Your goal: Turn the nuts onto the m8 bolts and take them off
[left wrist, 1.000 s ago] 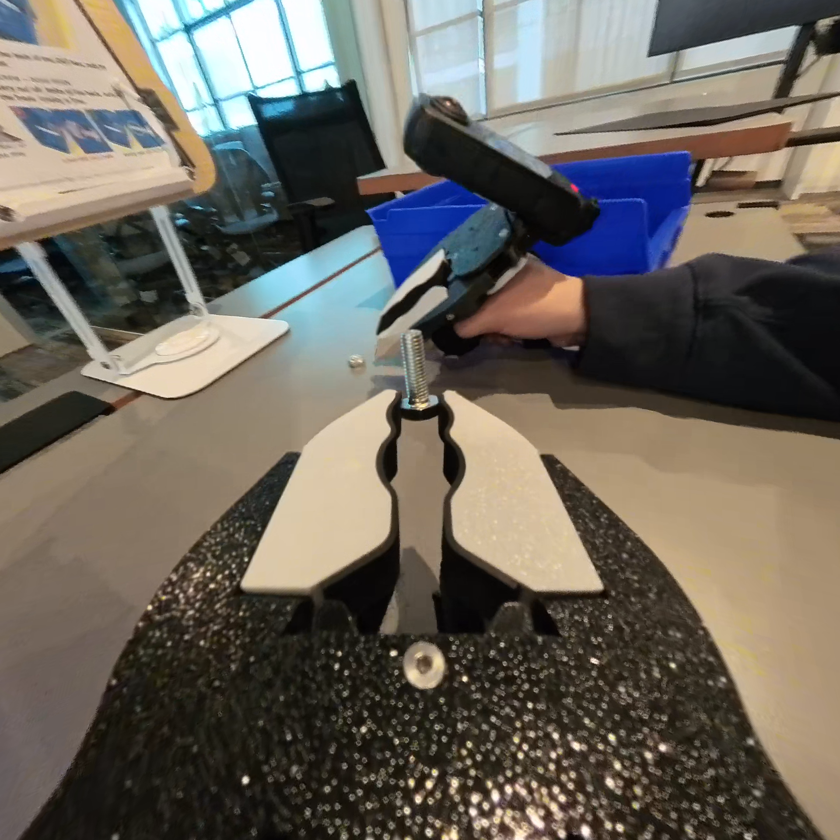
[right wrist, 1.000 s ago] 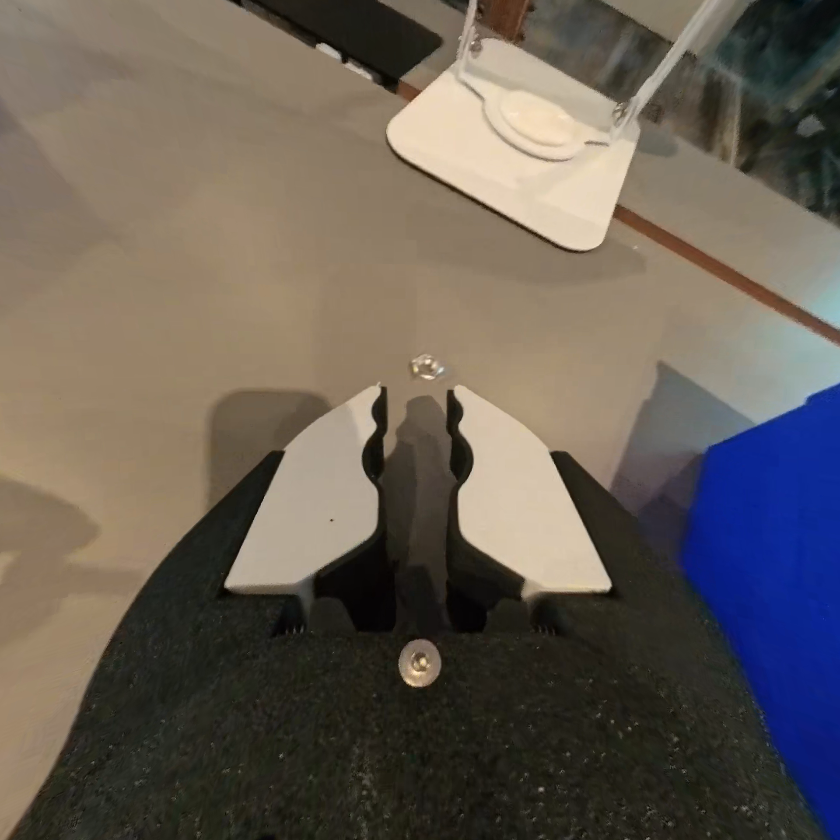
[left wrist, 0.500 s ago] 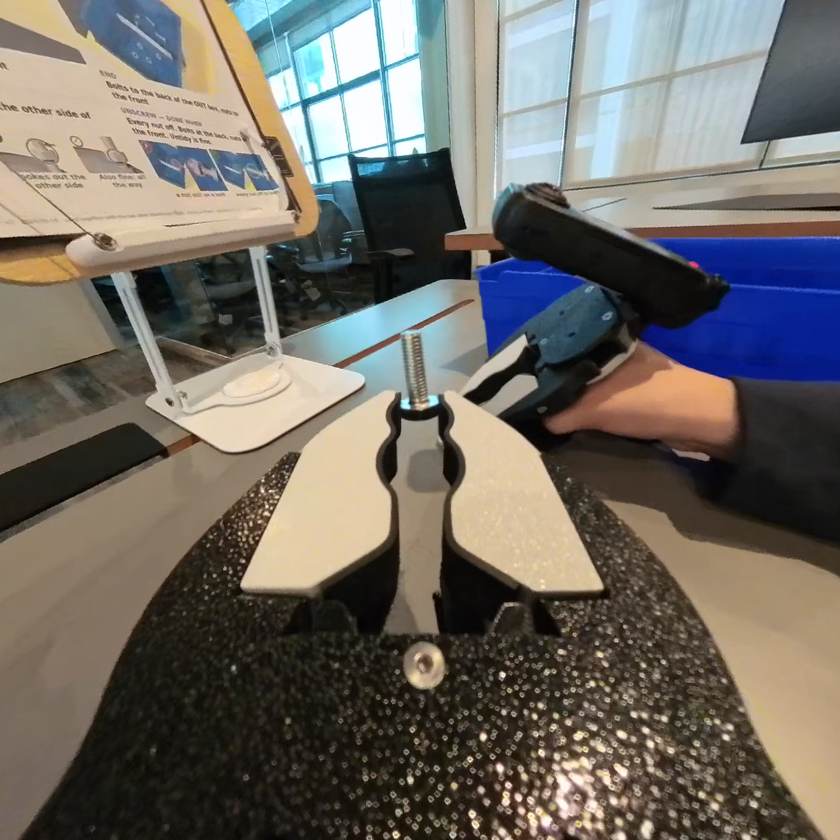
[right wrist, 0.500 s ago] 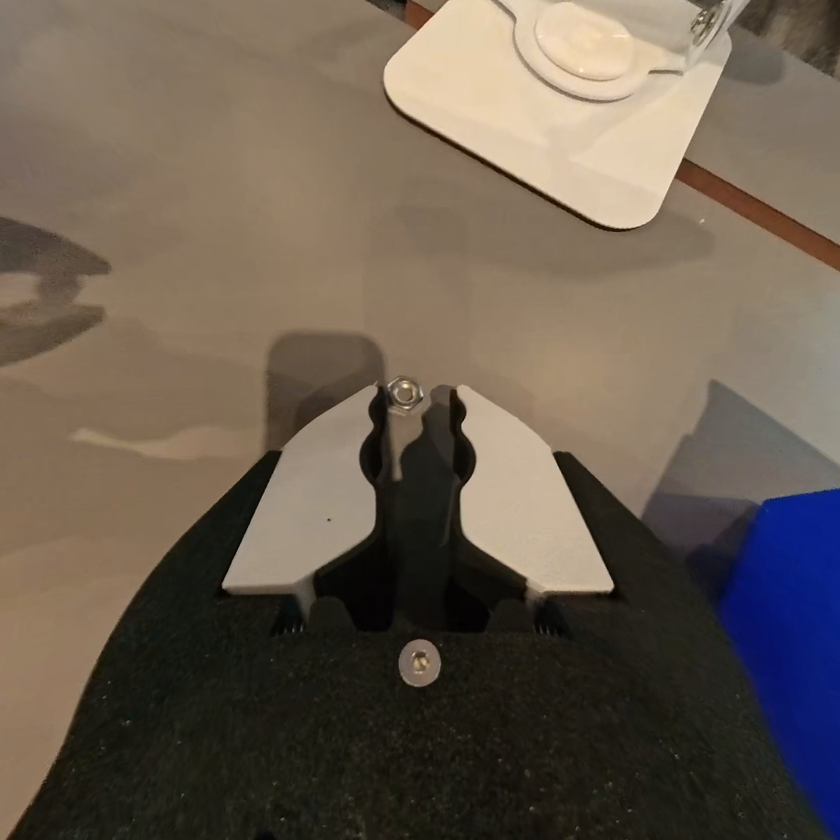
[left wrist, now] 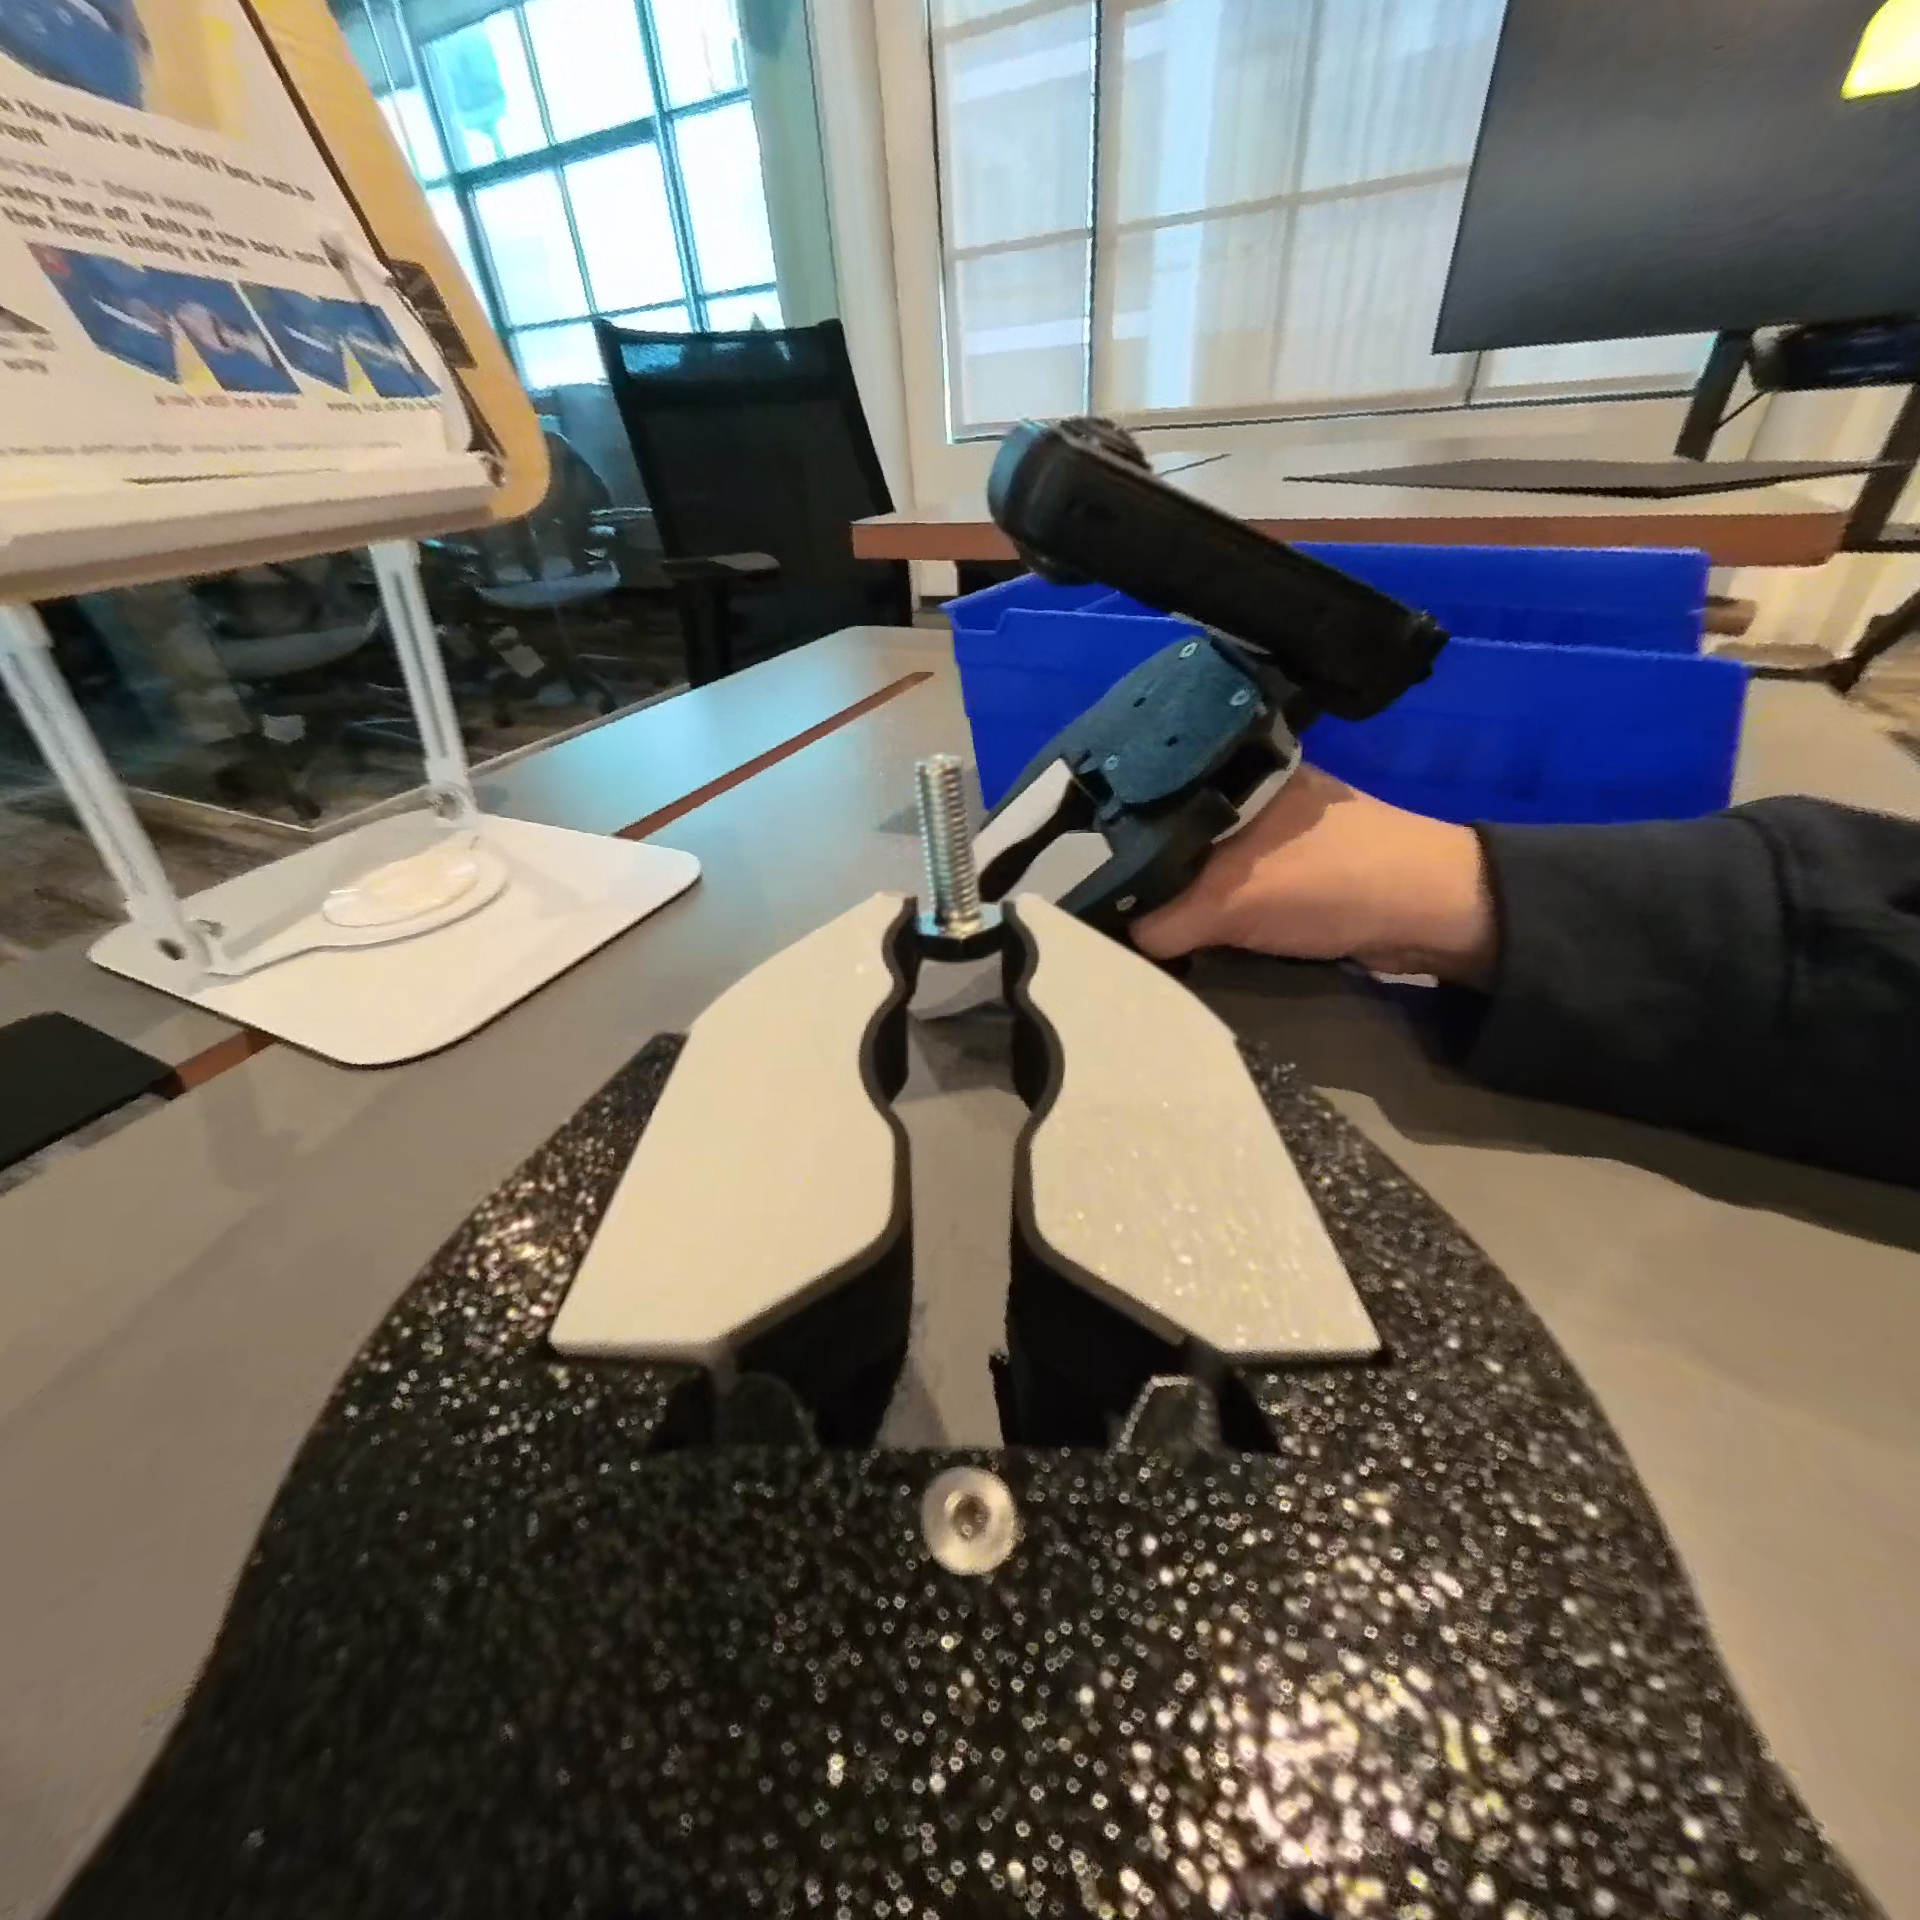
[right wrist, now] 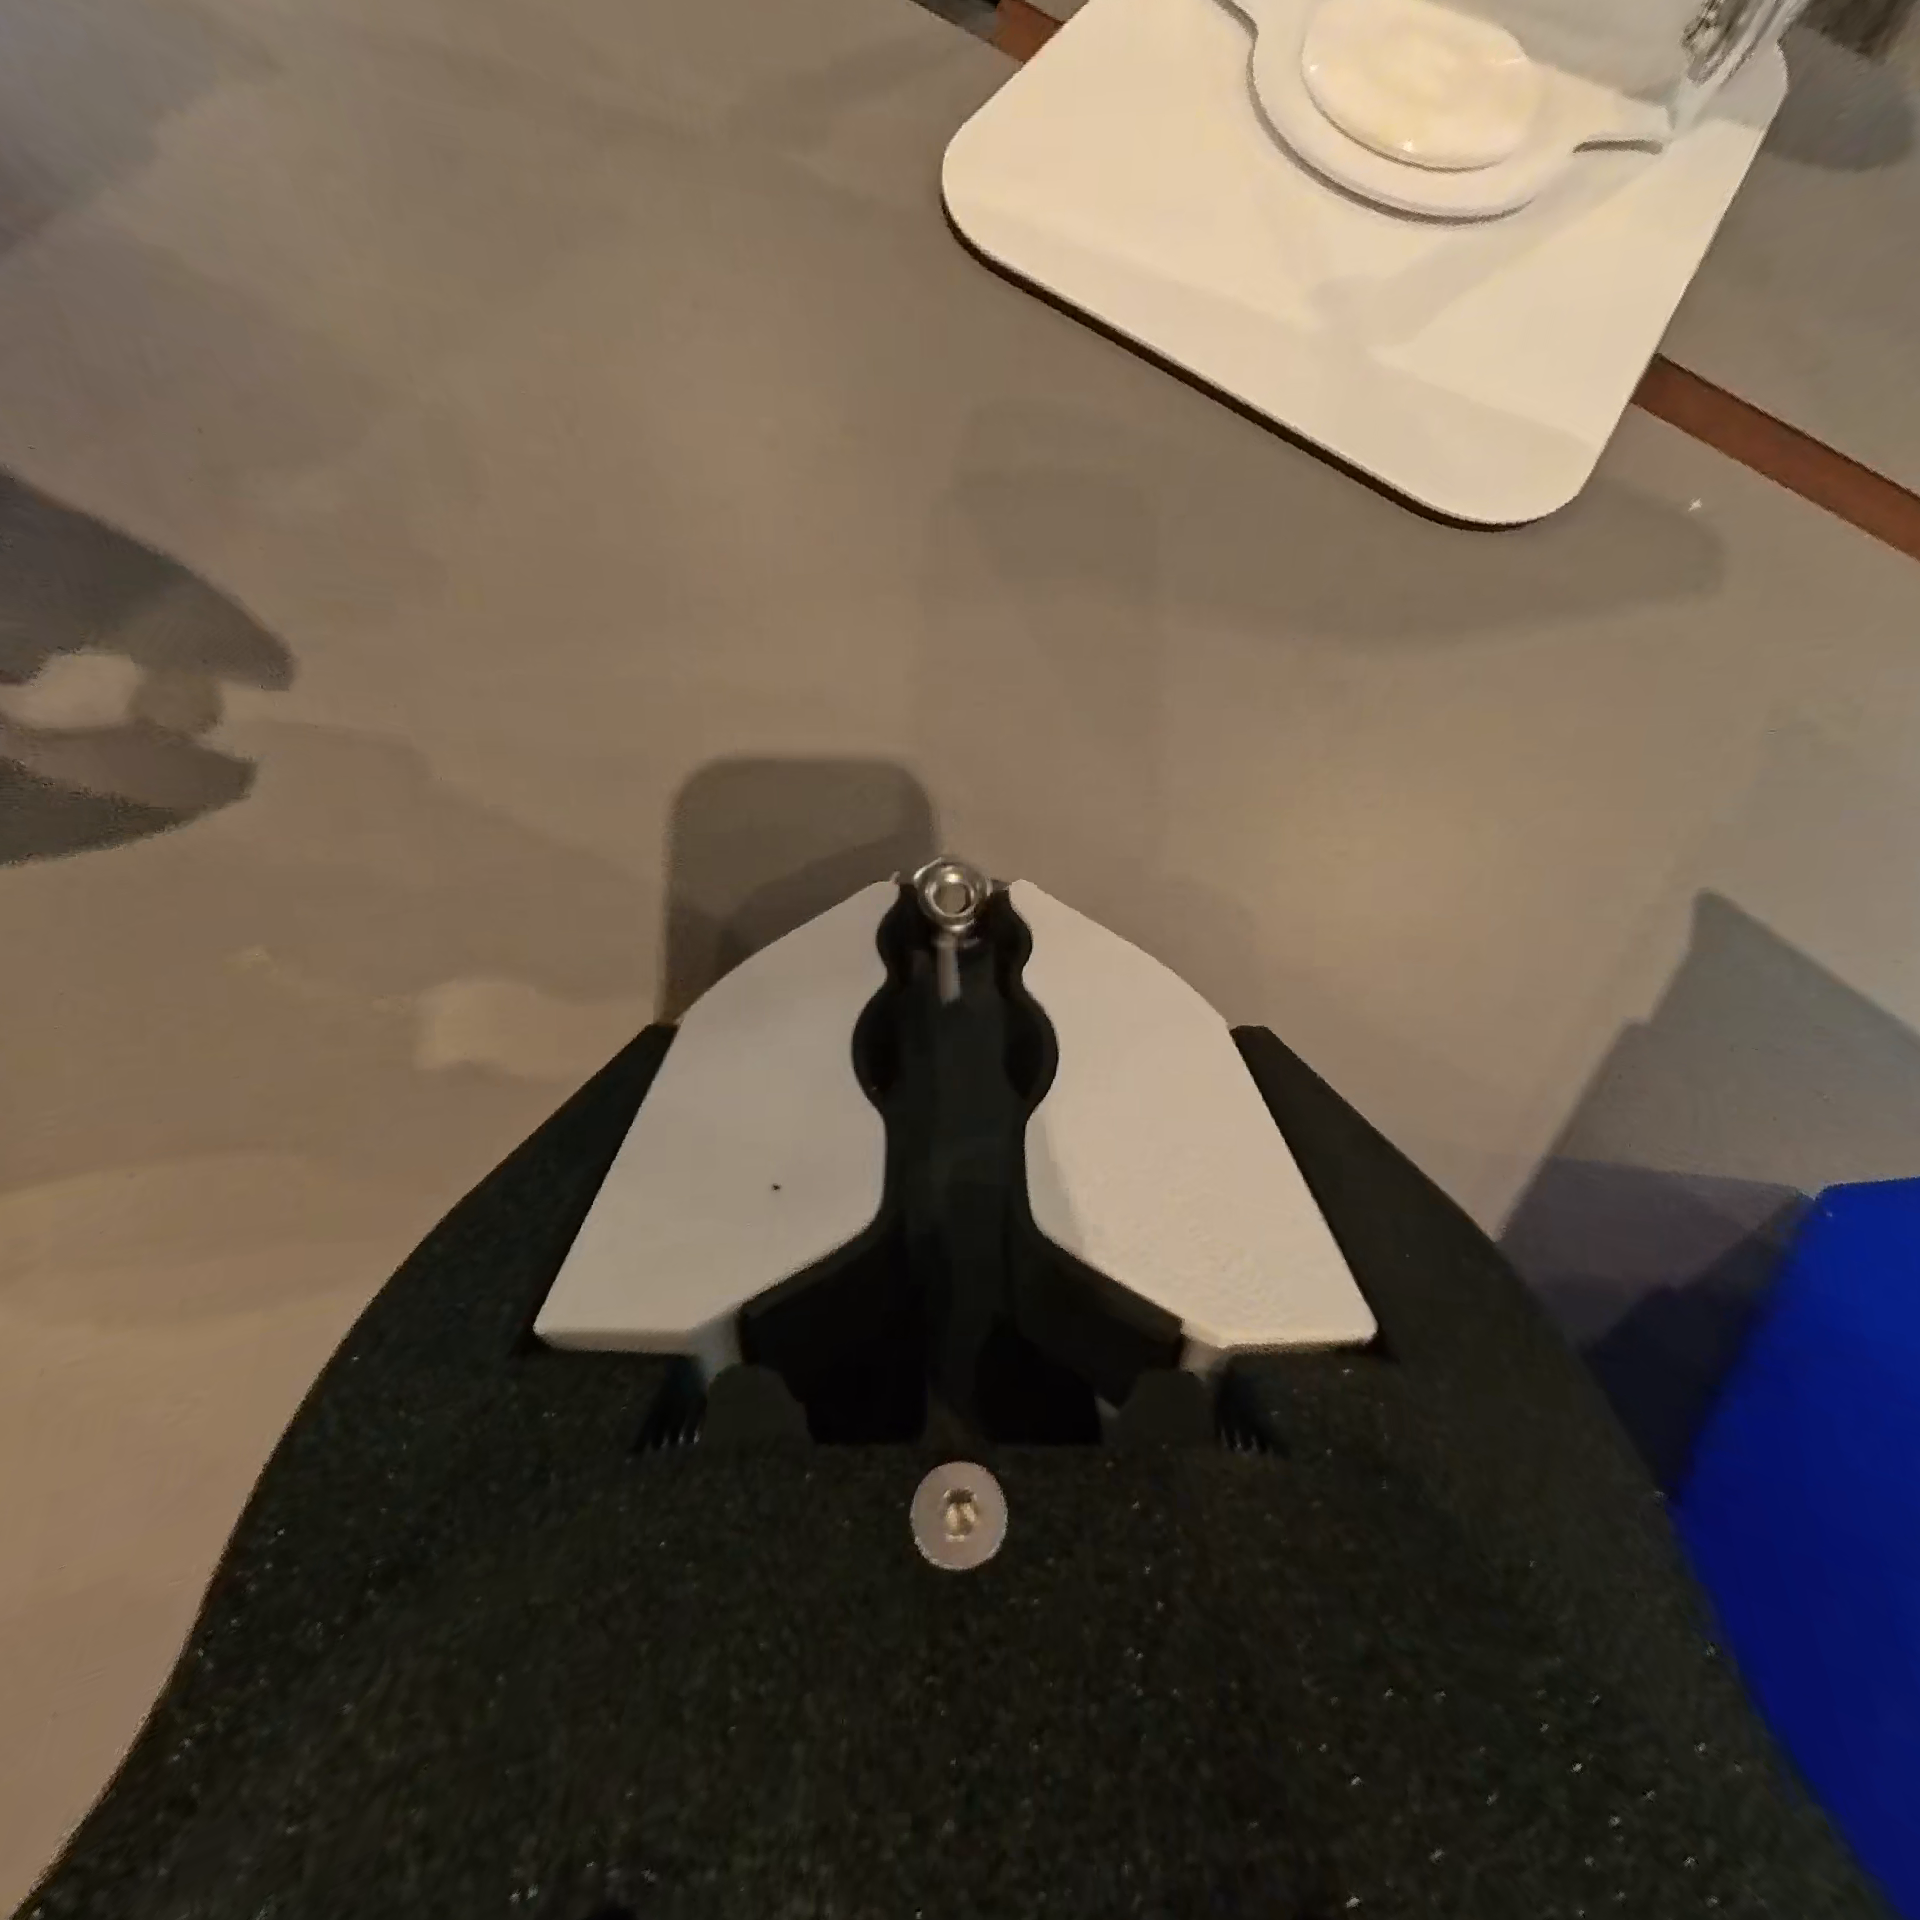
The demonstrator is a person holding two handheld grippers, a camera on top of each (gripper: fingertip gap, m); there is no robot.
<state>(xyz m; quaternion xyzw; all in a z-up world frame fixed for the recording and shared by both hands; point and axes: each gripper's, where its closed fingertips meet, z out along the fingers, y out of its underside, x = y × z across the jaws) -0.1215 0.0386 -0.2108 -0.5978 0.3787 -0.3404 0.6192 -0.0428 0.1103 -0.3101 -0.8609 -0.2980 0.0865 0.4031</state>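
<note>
Beside the white stand base (left wrist: 395, 935), the left gripper (left wrist: 956, 930) clamped a threaded steel bolt's (left wrist: 943, 831) hexagonal head while the right gripper (right wrist: 951, 899) pinched a small, likely slippery silver hex nut (right wrist: 948, 896) by its flats.

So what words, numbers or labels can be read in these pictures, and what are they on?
Printed sheet on the tilted stand: several lines of print above small blue pictures, partly blurred; I don't copy out its wording.
Bolt: no marking visible.
Nut: too small and blurred to show any.
Blue bins: no label visible.
Dark screen: blank.
</note>
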